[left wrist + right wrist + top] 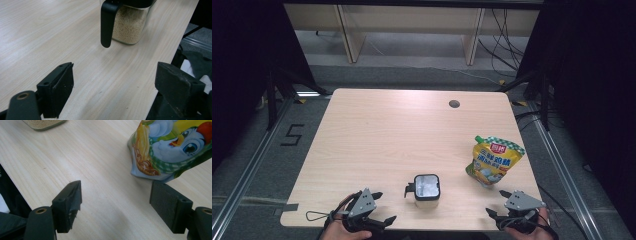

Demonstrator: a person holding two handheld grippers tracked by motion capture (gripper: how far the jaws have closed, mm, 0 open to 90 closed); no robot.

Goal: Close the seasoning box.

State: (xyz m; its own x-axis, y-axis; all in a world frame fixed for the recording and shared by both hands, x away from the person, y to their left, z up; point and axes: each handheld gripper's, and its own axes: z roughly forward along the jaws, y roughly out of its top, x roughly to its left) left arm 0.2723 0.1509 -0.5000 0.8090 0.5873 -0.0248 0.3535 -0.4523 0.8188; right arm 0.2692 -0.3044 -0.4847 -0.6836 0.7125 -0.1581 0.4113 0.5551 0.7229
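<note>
Pale wood table [377,135], round cable hole [454,104] at far edge, grey floor around. Jar [427,189] near front edge; pouch [493,161] right. Left gripper [379,206] and right gripper [496,203] jaws apart, empty.

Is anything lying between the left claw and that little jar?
No. Bare tabletop separates the left claw from the jar, as its own view shows.

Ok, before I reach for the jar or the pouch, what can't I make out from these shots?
- Jar: lid cut off by the top edge in the left gripper view; in the high view the lid hides the contents.
- Pouch: spout cut off by the top edge in the right gripper view; in the high view its print is too small to read.
- Whether the pouch is sealed: cannot tell.
</note>
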